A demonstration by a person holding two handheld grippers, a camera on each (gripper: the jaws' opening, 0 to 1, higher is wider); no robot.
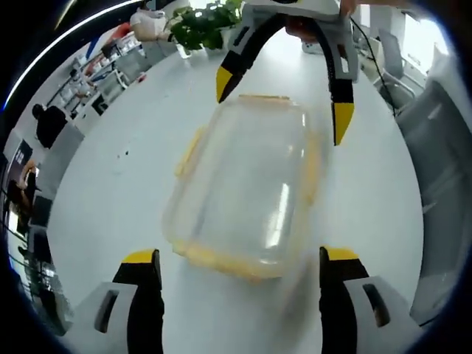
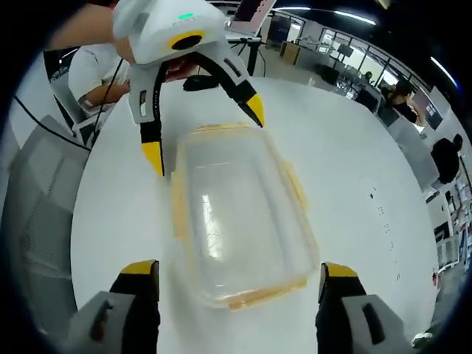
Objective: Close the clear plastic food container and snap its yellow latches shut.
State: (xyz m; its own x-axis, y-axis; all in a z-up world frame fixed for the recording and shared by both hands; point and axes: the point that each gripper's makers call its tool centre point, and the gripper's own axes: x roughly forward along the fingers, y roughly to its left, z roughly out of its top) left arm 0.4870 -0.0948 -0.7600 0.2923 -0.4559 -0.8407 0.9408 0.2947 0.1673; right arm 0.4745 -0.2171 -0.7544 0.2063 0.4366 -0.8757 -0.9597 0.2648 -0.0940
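Note:
A clear plastic food container [image 1: 247, 188] with yellow latches lies on the white table [image 1: 110, 184], its lid resting on top. My left gripper [image 1: 240, 269] is open, its yellow-tipped jaws standing just short of the container's near end. Across from it the right gripper [image 1: 284, 99] is open, hanging over the far end. In the right gripper view the same container [image 2: 236, 214] lies between my open right gripper [image 2: 240, 276] and the open left gripper [image 2: 203, 136] opposite. Yellow latches [image 2: 291, 184] stick out along the sides. Neither gripper holds anything.
A potted plant [image 1: 203, 26] stands at the table's far end in the left gripper view. Grey chairs [image 1: 439, 184] line the table's edge. A person in white [image 2: 92, 70] sits beyond the table; dark objects [image 2: 199, 80] lie near the far rim. People sit at desks in the background.

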